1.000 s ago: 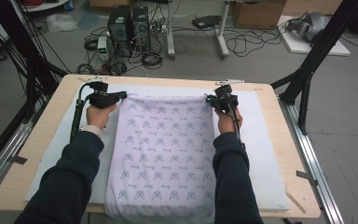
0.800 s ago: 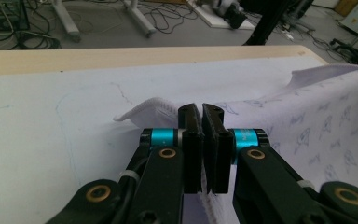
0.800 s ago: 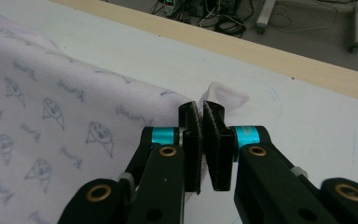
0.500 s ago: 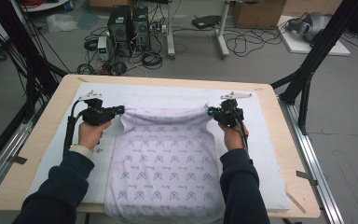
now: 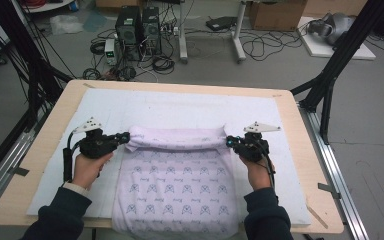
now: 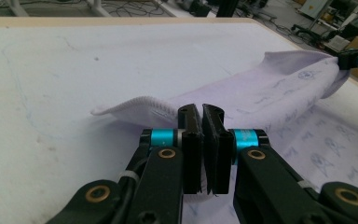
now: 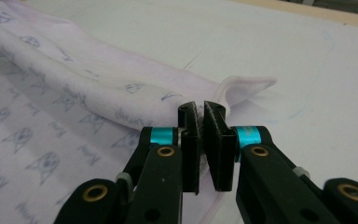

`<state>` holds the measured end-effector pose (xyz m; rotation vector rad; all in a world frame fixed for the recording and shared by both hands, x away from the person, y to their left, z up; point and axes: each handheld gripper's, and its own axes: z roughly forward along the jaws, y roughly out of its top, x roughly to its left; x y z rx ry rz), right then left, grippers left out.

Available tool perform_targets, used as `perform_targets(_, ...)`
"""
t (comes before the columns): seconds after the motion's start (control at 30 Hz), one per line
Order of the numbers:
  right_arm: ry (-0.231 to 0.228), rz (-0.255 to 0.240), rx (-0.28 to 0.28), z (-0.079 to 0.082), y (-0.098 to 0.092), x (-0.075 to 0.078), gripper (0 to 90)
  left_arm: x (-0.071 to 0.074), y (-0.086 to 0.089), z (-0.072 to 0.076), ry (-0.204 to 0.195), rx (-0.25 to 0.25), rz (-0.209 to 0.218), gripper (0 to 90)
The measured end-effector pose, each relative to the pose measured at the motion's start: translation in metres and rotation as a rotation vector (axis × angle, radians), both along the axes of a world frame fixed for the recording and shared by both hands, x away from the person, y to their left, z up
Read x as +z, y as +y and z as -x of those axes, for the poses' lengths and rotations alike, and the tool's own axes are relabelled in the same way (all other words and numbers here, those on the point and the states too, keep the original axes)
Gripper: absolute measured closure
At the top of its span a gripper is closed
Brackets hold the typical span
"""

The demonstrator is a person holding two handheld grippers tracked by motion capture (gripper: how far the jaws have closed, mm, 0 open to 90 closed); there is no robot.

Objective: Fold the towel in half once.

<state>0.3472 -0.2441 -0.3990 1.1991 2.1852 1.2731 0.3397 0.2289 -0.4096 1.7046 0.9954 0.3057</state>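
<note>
A pale lilac printed towel (image 5: 175,185) lies on the white mat (image 5: 180,107), its near end hanging over the table's front edge. Its far edge is lifted and folded back toward the person, forming a raised roll (image 5: 177,137) across the cloth. My left gripper (image 5: 126,137) is shut on the towel's left far corner (image 6: 135,106). My right gripper (image 5: 228,142) is shut on the right far corner (image 7: 242,88). In the left gripper view (image 6: 201,114) and the right gripper view (image 7: 200,112) the jaws stand nearly together with cloth pinched between them.
The wooden table (image 5: 307,165) carries the white mat, with bare mat beyond the fold (image 5: 180,102). Black frame posts (image 5: 330,75) stand at both sides. Computers and cables (image 5: 140,30) lie on the floor beyond the far edge.
Both grippers have pulled the towel's far corners toward the person, from near the mat's far edge to mid-table. The far edge now folds over the rest of the cloth.
</note>
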Motion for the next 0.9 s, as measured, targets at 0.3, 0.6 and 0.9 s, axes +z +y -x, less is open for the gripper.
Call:
perform_targets(0.3,-0.001,0.046,0.03,0.038,0.002,-0.007,85.0,-0.008,0.003,0.03,0.002,-0.037,-0.022,85.7)
perform_targets(0.6,0.034,0.05,0.038,0.056,-0.002,-0.024,84.9,-0.019,0.003,0.046,0.045,-0.067,-0.043,85.6)
perform_targets(0.9,0.035,0.07,-0.013,0.046,-0.001,-0.016,55.7,-0.01,0.011,0.02,0.098,0.018,-0.023,50.4)
